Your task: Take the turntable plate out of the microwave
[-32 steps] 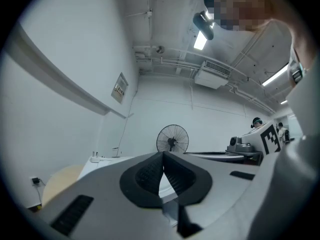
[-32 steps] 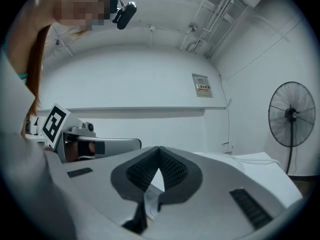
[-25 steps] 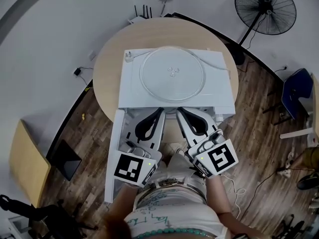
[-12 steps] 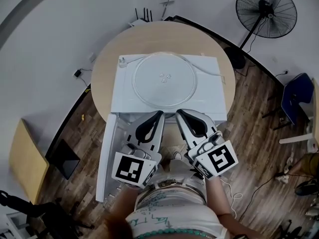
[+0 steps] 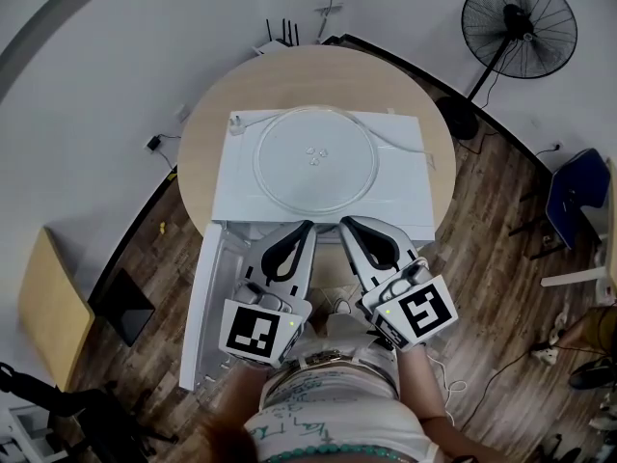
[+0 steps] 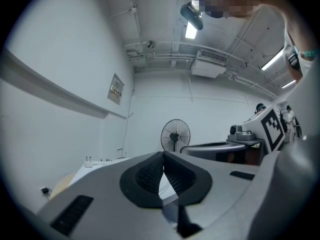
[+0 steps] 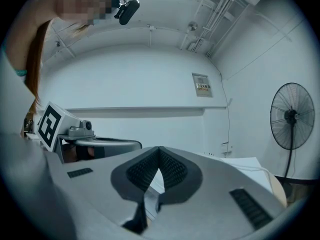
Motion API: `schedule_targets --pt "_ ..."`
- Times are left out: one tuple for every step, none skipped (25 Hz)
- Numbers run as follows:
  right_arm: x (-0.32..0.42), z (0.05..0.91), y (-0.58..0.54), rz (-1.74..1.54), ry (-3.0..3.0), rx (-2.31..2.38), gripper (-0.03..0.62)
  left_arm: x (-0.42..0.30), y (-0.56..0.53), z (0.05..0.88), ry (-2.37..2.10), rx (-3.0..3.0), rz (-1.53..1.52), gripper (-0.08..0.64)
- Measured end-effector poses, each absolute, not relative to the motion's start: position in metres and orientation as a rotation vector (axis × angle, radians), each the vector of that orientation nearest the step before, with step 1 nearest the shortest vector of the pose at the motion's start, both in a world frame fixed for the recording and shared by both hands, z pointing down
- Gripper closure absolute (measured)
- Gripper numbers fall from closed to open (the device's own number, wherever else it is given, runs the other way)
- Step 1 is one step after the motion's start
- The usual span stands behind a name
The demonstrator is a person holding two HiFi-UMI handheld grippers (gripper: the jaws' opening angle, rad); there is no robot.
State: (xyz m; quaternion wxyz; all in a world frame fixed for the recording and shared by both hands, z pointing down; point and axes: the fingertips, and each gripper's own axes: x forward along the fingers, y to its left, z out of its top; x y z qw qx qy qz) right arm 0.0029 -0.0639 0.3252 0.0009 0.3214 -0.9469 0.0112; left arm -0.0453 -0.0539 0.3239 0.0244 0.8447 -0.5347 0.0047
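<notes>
Turntable plate lies flat on top of the white microwave, on a round table. Microwave door hangs open at left. Left gripper and right gripper sit side by side at the microwave's front, jaws together, nothing held.

Turntable plate lies atop the microwave on the round table.

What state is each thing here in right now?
Turntable plate: out, lying flat atop the microwave.
Microwave door: swung open.
Power plug: unplugged, resting on the microwave.
Left gripper: shut, empty.
Right gripper: shut, empty.
Fan: upright; spinning unclear.
</notes>
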Motion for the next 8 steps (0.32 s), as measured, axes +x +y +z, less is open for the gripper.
schedule_targets --pt "0.0037 0.3251 -0.064 0.033 -2.972 1.008 0.601 -0.0448 -0.054 0.3249 -1.653 2.611 0.017 0.546" --pt "0.0042 0.3249 -0.0641 0.031 -2.972 1.006 0.602 -0.0446 -0.0541 0.3257 -1.652 2.608 0.02 0.546" --pt "0.0043 0.3247 -0.0642 0.029 -2.97 1.005 0.601 -0.0447 -0.0541 0.3263 -1.651 2.606 0.021 0.546" --pt "0.0042 0.3244 -0.0641 0.028 -2.969 1.003 0.602 -0.0448 -0.054 0.3265 -1.651 2.604 0.022 0.546" --pt "0.0041 0.3241 -0.0641 0.027 -2.968 1.001 0.601 -0.0449 -0.0538 0.3265 -1.651 2.603 0.022 0.546" --pt "0.0039 0.3237 -0.0642 0.026 -2.967 0.999 0.602 -0.0449 -0.0538 0.3261 -1.652 2.602 0.022 0.546" --pt "0.0036 0.3232 -0.0643 0.024 -2.967 0.997 0.601 -0.0449 -0.054 0.3254 -1.653 2.601 0.021 0.546" --pt "0.0034 0.3227 -0.0644 0.023 -2.967 0.995 0.601 -0.0448 -0.0542 0.3247 -1.654 2.601 0.02 0.546"
